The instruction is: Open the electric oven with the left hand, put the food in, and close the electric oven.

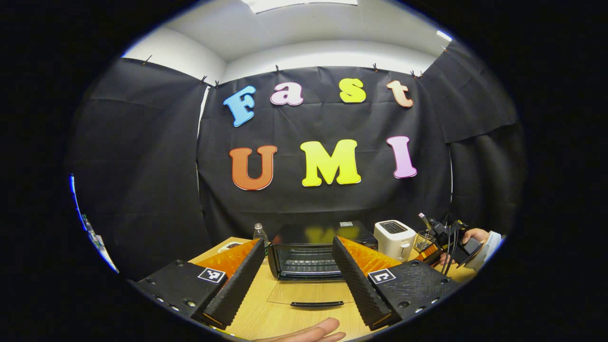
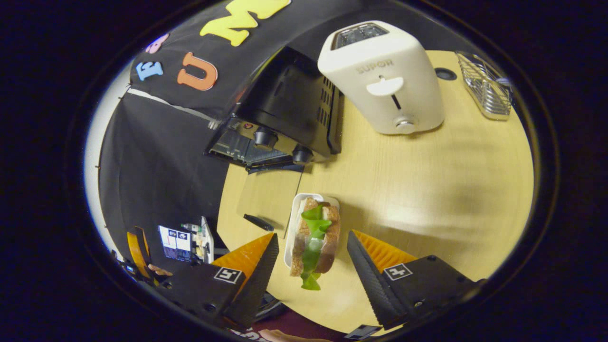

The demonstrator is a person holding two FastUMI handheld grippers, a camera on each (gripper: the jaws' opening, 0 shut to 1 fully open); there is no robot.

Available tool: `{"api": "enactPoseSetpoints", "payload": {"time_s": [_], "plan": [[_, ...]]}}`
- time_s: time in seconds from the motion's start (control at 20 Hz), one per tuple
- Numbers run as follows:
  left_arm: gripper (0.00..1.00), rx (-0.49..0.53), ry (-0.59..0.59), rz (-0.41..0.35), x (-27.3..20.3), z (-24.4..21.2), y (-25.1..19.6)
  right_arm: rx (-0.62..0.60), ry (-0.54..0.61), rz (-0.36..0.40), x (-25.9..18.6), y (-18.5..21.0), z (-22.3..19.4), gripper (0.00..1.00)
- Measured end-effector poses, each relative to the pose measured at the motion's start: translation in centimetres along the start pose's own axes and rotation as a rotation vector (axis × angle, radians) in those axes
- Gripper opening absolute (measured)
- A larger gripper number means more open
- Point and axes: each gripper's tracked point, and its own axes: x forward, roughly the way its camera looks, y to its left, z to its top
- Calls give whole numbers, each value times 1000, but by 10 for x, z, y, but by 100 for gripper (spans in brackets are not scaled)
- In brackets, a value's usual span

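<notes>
The oven (image 1: 308, 254) sat at the lower centre of my left gripper view with its glass door (image 1: 311, 293) already folded down flat on the table (image 1: 259, 311), handle toward me and the wire rack bare inside. So the opening looked done. My left gripper (image 1: 298, 280) had its fingers spread wide, holding nothing, the open door lying between them farther off.

In my right gripper view the sandwich (image 2: 314, 240), bread with green lettuce, sat on its small white tray (image 2: 291, 228) at the lower centre, between my right gripper's (image 2: 312, 263) fingers. Those fingers stood apart on either side, not touching it that I could see. The oven (image 2: 280, 114) was toward the upper left there, the white toaster (image 2: 382, 78) at the top, a wire basket (image 2: 487, 90) at the upper right.

I judged one step finished: loading the food and shutting the door were both left.
</notes>
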Motion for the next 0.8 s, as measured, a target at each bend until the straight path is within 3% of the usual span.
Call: {"api": "enactPoseSetpoints", "payload": {"time_s": [0.05, 0.1, 0.15, 0.2, 0.3, 0.35, 0.4, 0.45, 0.5, 0.55, 0.7, 0.75, 0.8], "plan": [[93, 3, 3, -12, 0, -1, -5, 14, 16, 25, 2, 3, -2, 92], [93, 3, 11, -24, -1, -3, -10, 14, 37, 42, 5, 5, -6, 72], [93, 2, 16, -34, -2, -3, -13, 27, 44, 53, 8, 3, -8, 64], [89, 1, 16, -41, -3, -4, -15, 50, 33, 63, 6, 4, -6, 41], [89, -5, 4, -48, -6, -1, -13, 58, 32, 60, 5, 5, -10, 33], [89, -11, 2, -55, -8, -2, -14, 62, 23, 48, 4, 6, -12, 31], [95, -15, 1, -62, -10, -1, -13, 65, 2, 39, -1, 8, -11, 29], [95, -18, -1, -66, -13, -1, -11, 55, -21, 38, -7, 13, -11, 29], [89, -19, -7, -69, -16, 0, -8, 48, -50, 36, -13, 17, -10, 37], [95, -20, -17, -74, -19, 1, -6, 44, -75, 35, -20, 23, -13, 38], [95, -30, -49, -85, -24, 7, 3, 66, -132, 51, -31, 44, -25, 38], [89, -36, -55, -88, -26, 7, 6, 82, -154, 65, -32, 54, -29, 38], [95, -39, -54, -93, -27, 6, 9, 90, -175, 85, -32, 63, -32, 37]]}}
